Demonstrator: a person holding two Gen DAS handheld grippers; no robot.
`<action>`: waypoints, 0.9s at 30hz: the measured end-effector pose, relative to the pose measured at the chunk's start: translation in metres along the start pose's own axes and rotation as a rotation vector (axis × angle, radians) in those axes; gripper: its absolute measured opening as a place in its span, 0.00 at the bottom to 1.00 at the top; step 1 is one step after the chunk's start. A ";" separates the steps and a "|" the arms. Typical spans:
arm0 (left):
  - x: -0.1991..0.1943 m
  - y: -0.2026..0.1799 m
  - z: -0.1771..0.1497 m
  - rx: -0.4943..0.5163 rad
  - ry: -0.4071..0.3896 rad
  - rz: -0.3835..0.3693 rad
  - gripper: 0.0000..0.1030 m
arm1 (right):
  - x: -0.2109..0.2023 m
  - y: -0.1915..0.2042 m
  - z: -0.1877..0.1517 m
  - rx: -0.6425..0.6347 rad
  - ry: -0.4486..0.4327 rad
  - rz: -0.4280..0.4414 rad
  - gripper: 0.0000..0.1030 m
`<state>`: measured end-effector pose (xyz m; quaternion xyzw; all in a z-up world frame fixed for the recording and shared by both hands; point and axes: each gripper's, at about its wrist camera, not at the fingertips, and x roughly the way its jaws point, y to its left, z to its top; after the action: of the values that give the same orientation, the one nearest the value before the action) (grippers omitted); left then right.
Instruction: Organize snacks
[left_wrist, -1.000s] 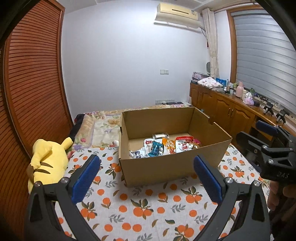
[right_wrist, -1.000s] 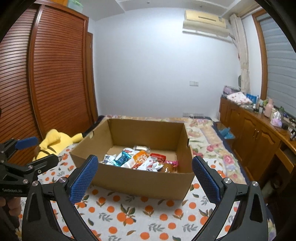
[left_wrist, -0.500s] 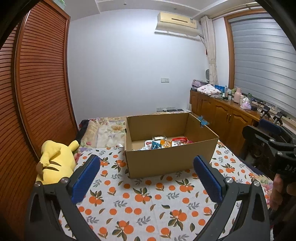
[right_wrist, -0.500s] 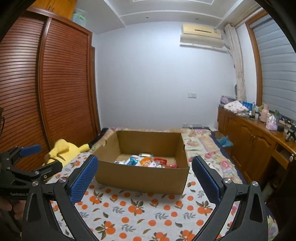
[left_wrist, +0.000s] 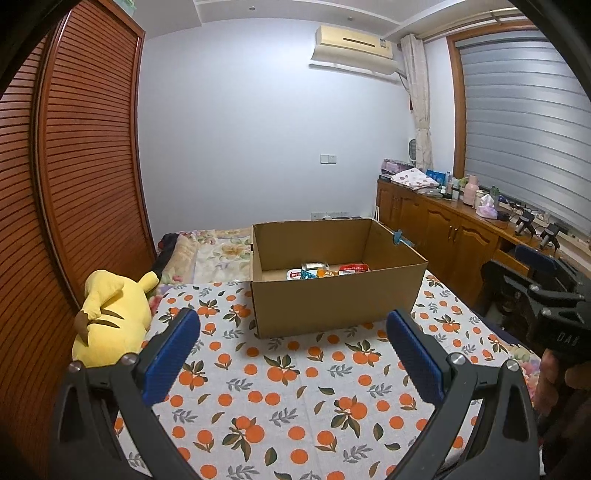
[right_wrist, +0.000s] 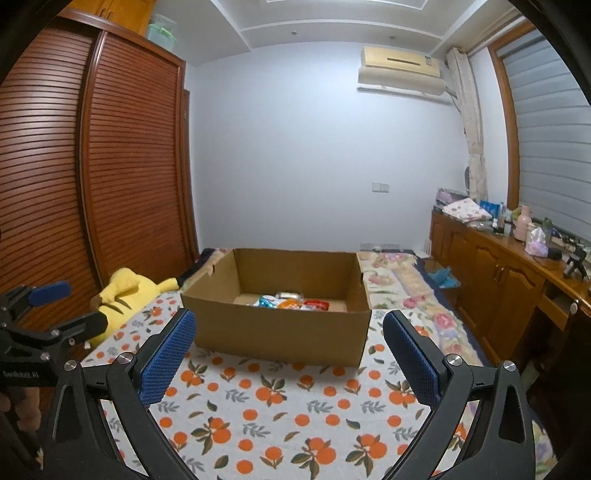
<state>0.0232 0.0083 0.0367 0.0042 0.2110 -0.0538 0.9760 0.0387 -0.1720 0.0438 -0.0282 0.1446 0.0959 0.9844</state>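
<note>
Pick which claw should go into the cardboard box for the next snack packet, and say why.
Right, marginally. Both the left claw and right claw are open, empty and facing the cardboard box, but the snack packets show more fully past the rim in the right view.

home bedroom | bed (left_wrist: 218, 251) | louvered wardrobe (right_wrist: 110, 166) | air conditioner (left_wrist: 352, 46)

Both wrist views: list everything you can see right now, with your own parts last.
cardboard box: one, brown, open, on the cloth
snack packets: several, mixed colours, inside the box; exact count unclear
tablecloth: one, white with orange fruit print, under the box
plush toy: one, yellow, left of the box
air conditioner: one, cream, high on the wall
left tongs: open, empty
right tongs: open, empty
</note>
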 end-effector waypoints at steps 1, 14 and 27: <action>0.000 0.001 0.000 -0.003 0.000 -0.001 0.99 | 0.000 0.000 -0.001 -0.003 0.002 -0.005 1.00; 0.003 0.002 -0.001 -0.009 0.005 0.002 0.99 | 0.003 -0.003 -0.007 -0.002 0.009 -0.010 1.00; 0.005 0.004 -0.004 -0.010 0.009 0.004 0.99 | 0.003 -0.005 -0.010 0.013 0.021 -0.002 1.00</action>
<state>0.0269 0.0118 0.0306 -0.0003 0.2156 -0.0508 0.9752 0.0400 -0.1776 0.0331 -0.0231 0.1555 0.0938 0.9831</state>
